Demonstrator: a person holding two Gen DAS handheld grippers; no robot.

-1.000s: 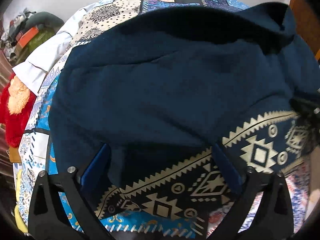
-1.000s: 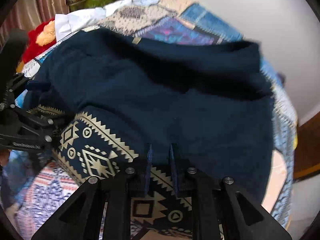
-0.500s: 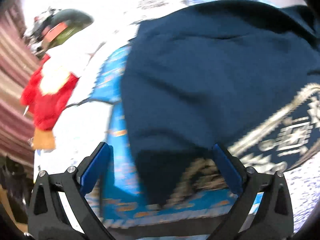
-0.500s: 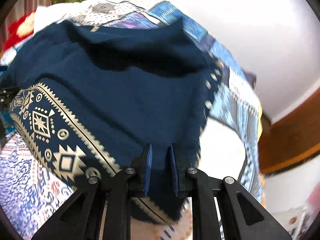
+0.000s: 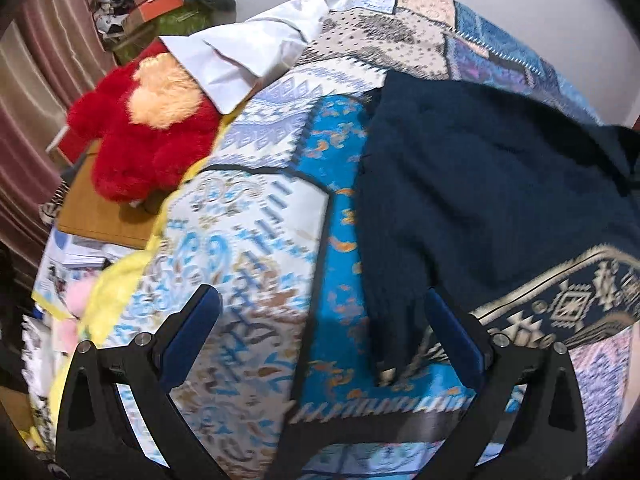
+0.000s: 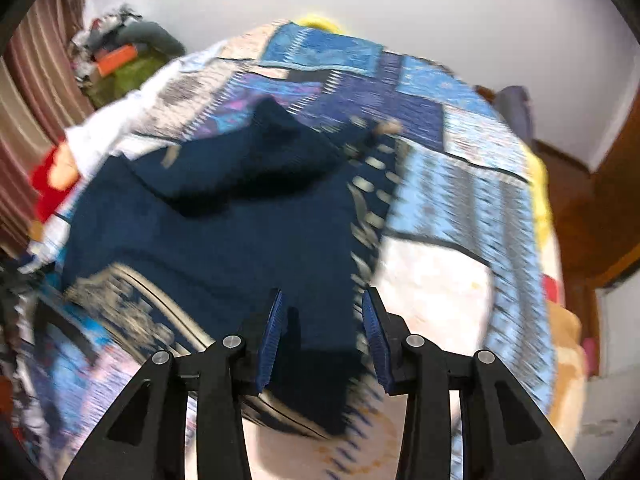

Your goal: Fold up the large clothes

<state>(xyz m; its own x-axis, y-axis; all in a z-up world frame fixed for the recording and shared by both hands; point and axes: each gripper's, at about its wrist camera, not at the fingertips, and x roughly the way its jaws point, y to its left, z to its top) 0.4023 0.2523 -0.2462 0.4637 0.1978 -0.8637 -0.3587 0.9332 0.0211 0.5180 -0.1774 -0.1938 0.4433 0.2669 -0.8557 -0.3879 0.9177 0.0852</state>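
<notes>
A dark blue top (image 5: 492, 200) lies spread on the bed (image 5: 256, 240). The left gripper (image 5: 320, 312) has its jaws wide, with nothing in them. The right gripper (image 6: 322, 320) has its jaws partly apart over the top's near edge. A red plush toy (image 5: 140, 128) sits far left, by a white pillow (image 5: 240, 56).

right gripper (image 6: 322, 334); jaws parted; over navy garment (image 6: 248, 232); patchwork bedspread (image 6: 452, 148)

One navy garment (image 5: 492, 200) with patterned border is counted | one patchwork bedspread (image 5: 256, 240) | one red plush toy (image 5: 140, 132) | one white pillow (image 5: 248, 52) | two tools are seen: left tool (image 5: 320, 312), right tool (image 6: 322, 320)
</notes>
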